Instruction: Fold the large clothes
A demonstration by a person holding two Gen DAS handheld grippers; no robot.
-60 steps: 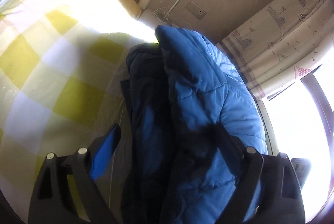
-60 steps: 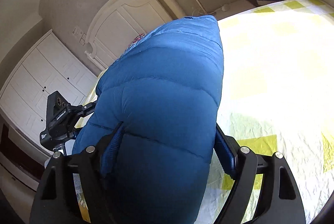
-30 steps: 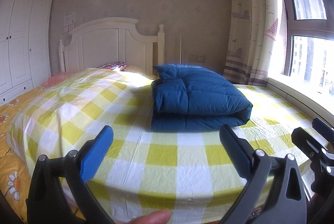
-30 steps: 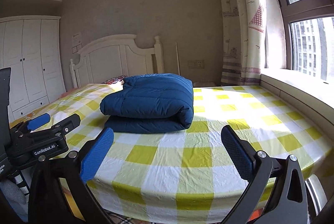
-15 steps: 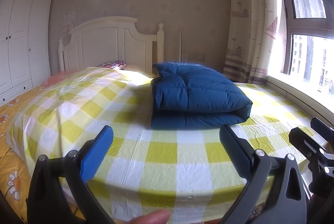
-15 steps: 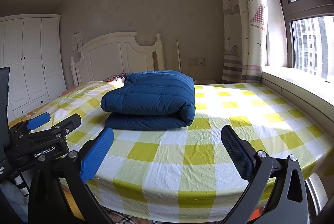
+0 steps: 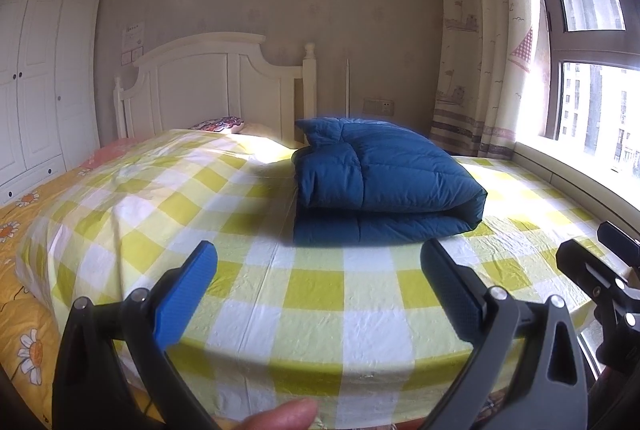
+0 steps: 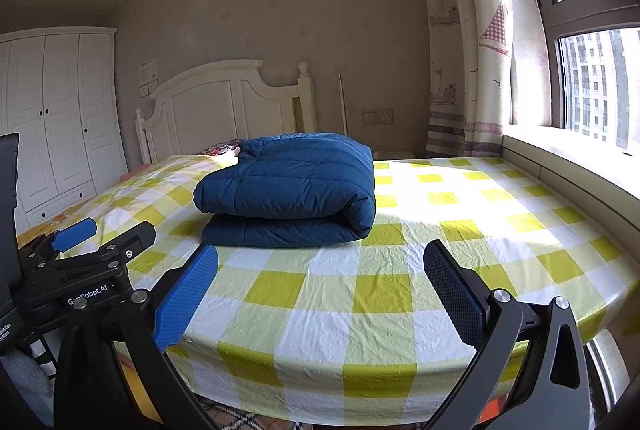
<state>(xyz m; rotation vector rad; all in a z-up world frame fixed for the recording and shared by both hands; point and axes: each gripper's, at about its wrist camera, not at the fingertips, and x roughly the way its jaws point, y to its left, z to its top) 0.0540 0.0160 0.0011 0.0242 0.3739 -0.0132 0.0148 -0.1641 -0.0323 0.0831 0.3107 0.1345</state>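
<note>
Blue and puffy, the big jacket (image 7: 380,185) lies folded up in a thick bundle on the bed (image 7: 320,294). It sits on the yellow and white checked sheet (image 8: 384,294), toward the white headboard (image 8: 224,101). The left claw (image 7: 320,290) is spread wide and holds nothing. The right claw (image 8: 320,290) is spread wide too, with nothing in it. Both claws hang near the foot of the bed, well apart from the jacket. A fingertip (image 7: 280,416) peeks in at the bottom of the left view. Curtains (image 8: 468,49) hang by the bright window (image 8: 592,81).
</note>
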